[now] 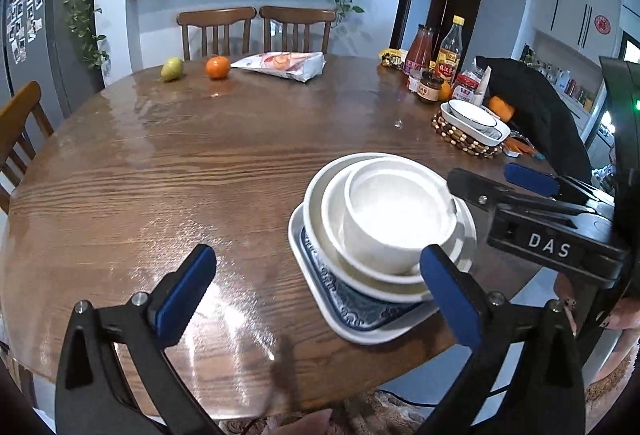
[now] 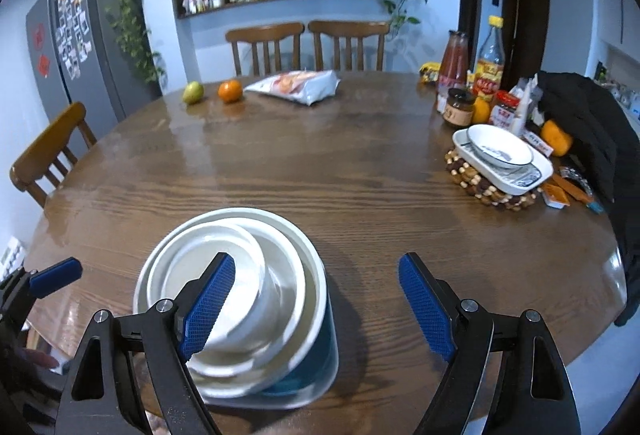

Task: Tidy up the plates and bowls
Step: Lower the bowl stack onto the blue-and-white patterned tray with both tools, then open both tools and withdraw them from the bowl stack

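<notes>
Three nested white bowls (image 1: pixel 396 223) sit stacked on a blue-patterned plate (image 1: pixel 360 309) at the lower right of the counter (image 1: pixel 200 163). The left tongs (image 1: pixel 316 279) gape wide, holding nothing. The right tongs (image 2: pixel 316 299) also stand open, one pad seemingly over the stack, contact unclear. A second dish pile (image 2: pixel 504 159) rests on a beaded trivet (image 2: pixel 480 187) at right.

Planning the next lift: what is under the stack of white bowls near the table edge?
The three nested white bowls sit on a rectangular plate with a blue pattern, which rests on the wooden table. The plate's centre is covered, so anything there is hidden.
</notes>
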`<state>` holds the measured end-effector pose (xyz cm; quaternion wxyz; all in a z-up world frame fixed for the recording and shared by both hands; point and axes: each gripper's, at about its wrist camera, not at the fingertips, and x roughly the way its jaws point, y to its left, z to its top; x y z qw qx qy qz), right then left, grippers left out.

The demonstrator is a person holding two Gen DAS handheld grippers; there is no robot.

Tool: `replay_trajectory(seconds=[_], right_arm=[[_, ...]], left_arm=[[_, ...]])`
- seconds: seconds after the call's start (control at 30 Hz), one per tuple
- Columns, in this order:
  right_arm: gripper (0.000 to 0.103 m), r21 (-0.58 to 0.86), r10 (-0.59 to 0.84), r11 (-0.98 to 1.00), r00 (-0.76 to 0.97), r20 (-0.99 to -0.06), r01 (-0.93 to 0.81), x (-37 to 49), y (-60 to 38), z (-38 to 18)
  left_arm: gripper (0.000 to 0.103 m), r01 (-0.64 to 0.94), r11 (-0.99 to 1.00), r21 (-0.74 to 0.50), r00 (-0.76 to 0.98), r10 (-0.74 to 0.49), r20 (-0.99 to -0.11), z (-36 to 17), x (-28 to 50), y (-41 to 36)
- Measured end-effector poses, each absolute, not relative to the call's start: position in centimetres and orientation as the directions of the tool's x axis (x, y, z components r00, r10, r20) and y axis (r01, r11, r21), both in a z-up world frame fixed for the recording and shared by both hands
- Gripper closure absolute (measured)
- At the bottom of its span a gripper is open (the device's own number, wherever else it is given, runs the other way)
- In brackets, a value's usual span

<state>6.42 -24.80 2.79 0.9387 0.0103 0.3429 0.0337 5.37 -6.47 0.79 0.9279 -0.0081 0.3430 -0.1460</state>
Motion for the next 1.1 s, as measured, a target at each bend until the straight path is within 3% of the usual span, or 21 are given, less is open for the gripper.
replay_trajectory(seconds=[0.33,0.47,1.1], right_arm=[[0.017,0.012,0.044,0.999,0.805,-0.592,-0.045,2.7,-24.3,1.6],[0.017,-0.002,0.001,1.0,0.825,-0.565,-0.002,1.3,-24.4,1.1],[0.017,0.017,0.012,1.0,0.82,-0.573,-0.003,-0.9,-24.3,-0.7]], left_arm=[[0.001,0.192,0.979,-0.074,0.744,-0.195,-0.639,-1.2,3.5,-4.9],[0.001,0.187,0.976,-0.111,0.727,-0.213,-0.653,-1.8,3.3,-4.1],[0.001,0.2,0.974,-0.103,0.711,-0.216,-0.669,-2.7,2.0,-4.3]])
